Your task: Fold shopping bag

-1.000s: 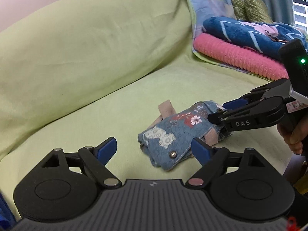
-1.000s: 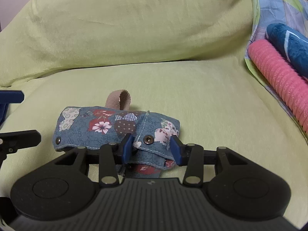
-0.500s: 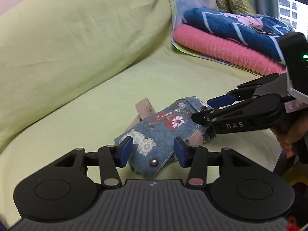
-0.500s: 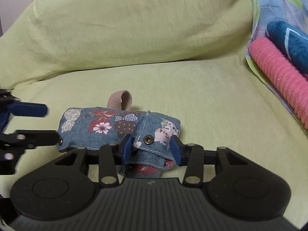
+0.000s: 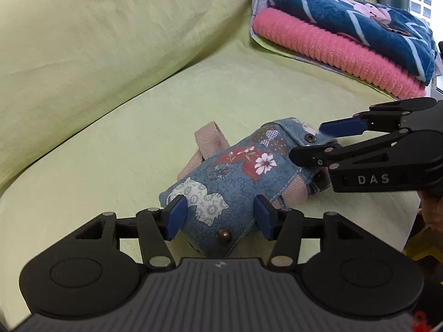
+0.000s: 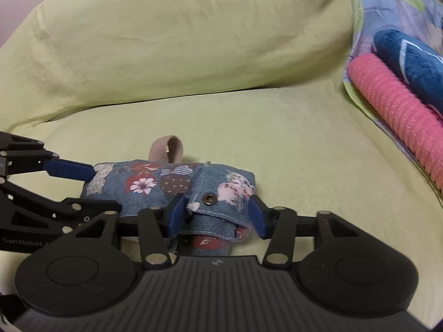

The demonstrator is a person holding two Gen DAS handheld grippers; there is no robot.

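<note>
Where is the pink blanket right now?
The pink blanket lies folded at the sofa's far right in both views, under the blue blanket, beyond the flowery bag.

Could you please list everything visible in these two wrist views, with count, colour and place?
shopping bag: one, blue patchwork denim, folded small on the seat
bag handle: one loop, beige, sticking out behind the bag
sofa cover: one, yellow-green, over seat and backrest
pink knit: one, folded, far right of seat
blue blanket: one, navy, stacked on the pink knit
left hand-held gripper: one, black with blue pads, open around the bag's near end
right hand-held gripper: one, same colours, open around the snap flap
</note>
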